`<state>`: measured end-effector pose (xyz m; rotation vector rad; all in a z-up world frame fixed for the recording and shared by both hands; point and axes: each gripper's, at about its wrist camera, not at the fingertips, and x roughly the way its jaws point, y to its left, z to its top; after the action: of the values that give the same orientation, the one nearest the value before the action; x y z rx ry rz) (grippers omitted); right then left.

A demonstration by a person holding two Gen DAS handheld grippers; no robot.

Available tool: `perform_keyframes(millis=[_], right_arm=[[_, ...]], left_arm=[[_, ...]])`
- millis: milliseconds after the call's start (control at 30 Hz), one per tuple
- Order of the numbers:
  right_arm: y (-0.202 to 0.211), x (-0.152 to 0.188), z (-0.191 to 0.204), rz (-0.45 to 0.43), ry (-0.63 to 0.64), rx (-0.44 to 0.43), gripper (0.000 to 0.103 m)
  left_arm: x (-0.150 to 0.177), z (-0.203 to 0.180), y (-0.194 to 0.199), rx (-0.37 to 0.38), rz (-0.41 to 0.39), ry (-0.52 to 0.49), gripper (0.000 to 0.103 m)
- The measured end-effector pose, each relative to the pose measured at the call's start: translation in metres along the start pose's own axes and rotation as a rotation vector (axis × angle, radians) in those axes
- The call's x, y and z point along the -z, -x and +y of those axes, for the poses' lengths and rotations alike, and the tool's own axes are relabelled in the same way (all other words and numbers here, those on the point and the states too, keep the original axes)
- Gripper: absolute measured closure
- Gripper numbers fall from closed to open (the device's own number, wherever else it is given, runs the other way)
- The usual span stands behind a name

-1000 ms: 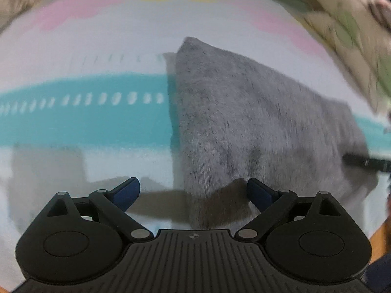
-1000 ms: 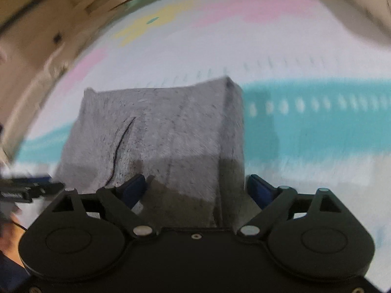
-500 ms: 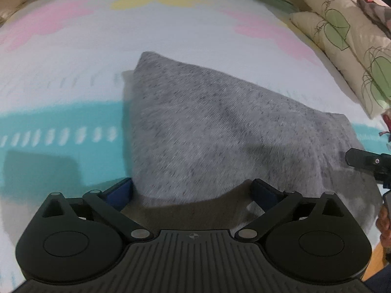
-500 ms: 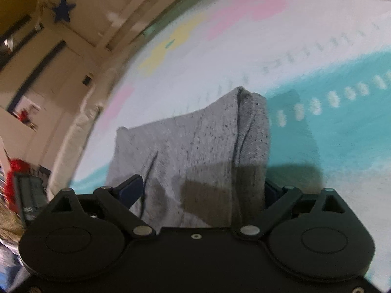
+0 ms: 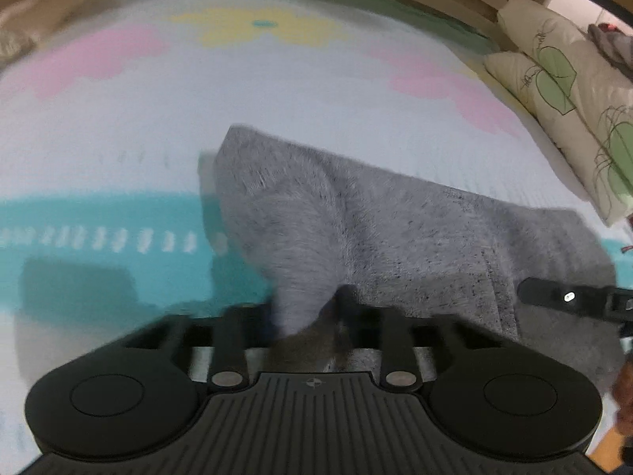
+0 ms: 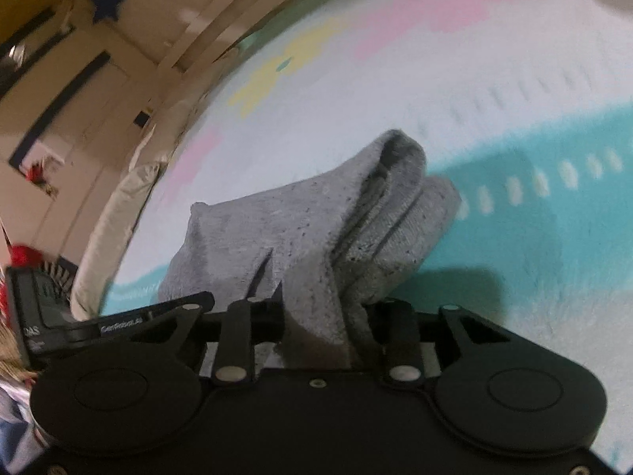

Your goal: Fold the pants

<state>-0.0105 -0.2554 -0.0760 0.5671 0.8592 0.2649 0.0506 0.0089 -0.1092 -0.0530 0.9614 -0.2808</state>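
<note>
Both grippers are clamped on the gray pants mid-blanket: left gripper pinches the near edge, right gripper bites a bunched corner, lifting the stacked layers off the teal stripe, likely so another fold can go over.

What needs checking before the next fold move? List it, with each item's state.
1. Left gripper shut on the grey pants: ok, cloth bunched between the jaws.
2. Right gripper shut on the pants: ok, cloth pinched.
3. How many layers each grip holds: cannot tell.
4. Far folded end lying neat: not ok, the layers gape open in the right wrist view.
5. Blanket beyond the pants free for laying down: ok.
6. Pillows away from the cloth: ok, apart at the right edge.
</note>
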Motion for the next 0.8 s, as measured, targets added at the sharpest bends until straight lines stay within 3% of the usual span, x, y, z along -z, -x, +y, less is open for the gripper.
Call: perform_keyframes(millis=[167, 333, 500, 633, 800], right_arm=[[0.019, -0.015, 0.046, -0.044, 0.094, -0.017, 0.063], [0.012, -0.052, 0.085, -0.094, 0.16, -0.08, 0.063], [-0.05, -0.105, 0.111, -0.087, 0.169, -0.12, 0.063], [-0.114, -0.136, 0.124, -0.049, 0.174, -0.128, 0.063], [-0.189, -0.15, 0.122, 0.019, 0.196, -0.091, 0.062]], left_arm=[[-0.002, -0.011, 0.026, -0.063, -0.063, -0.02, 0.085], [-0.04, 0.016, 0.06, -0.101, -0.171, 0.04, 0.085], [-0.101, 0.061, 0.059, -0.161, -0.216, 0.083, 0.085], [-0.142, 0.1, 0.021, -0.203, -0.192, 0.109, 0.085], [-0.146, 0.165, -0.028, -0.193, -0.115, 0.207, 0.084]])
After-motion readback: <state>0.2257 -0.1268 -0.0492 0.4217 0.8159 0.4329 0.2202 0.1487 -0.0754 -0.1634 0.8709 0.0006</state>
